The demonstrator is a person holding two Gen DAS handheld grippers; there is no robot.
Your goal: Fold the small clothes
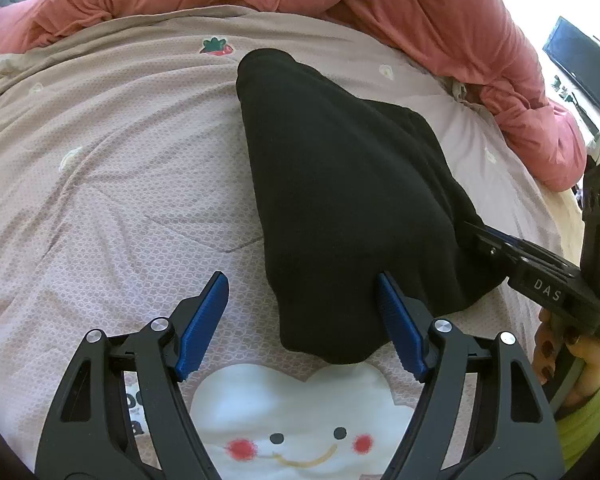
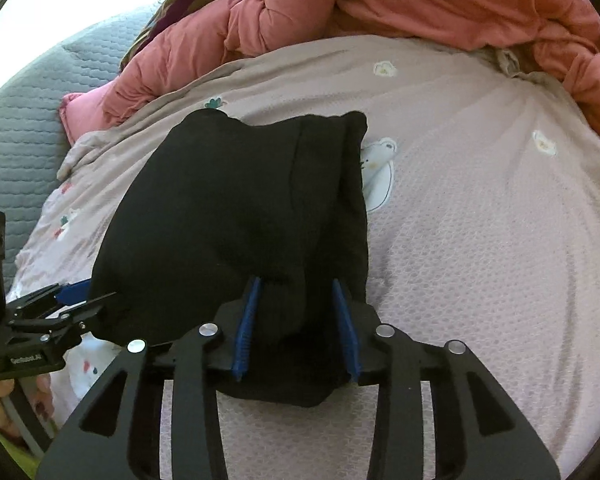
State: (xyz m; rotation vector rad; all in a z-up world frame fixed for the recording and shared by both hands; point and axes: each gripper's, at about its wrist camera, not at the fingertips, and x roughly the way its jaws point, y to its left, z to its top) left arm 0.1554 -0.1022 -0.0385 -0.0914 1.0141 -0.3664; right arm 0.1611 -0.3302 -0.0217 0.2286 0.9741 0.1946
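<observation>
The black garment [image 2: 236, 216] is laid lengthwise away from both grippers; its near hem is bunched between the half-parted right gripper [image 2: 296, 292], unpinched, while the left gripper [image 1: 302, 286], spread wide, straddles the near corner.

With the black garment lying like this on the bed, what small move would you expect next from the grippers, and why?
Probably the left gripper closes on the near corner of the black garment. Its jaws stand wide, with the corner between them but unpinched. The right gripper has the other near corner bunched between its blue pads, though a gap shows, so no firm grip. Both corners need holding before a fold.
</observation>
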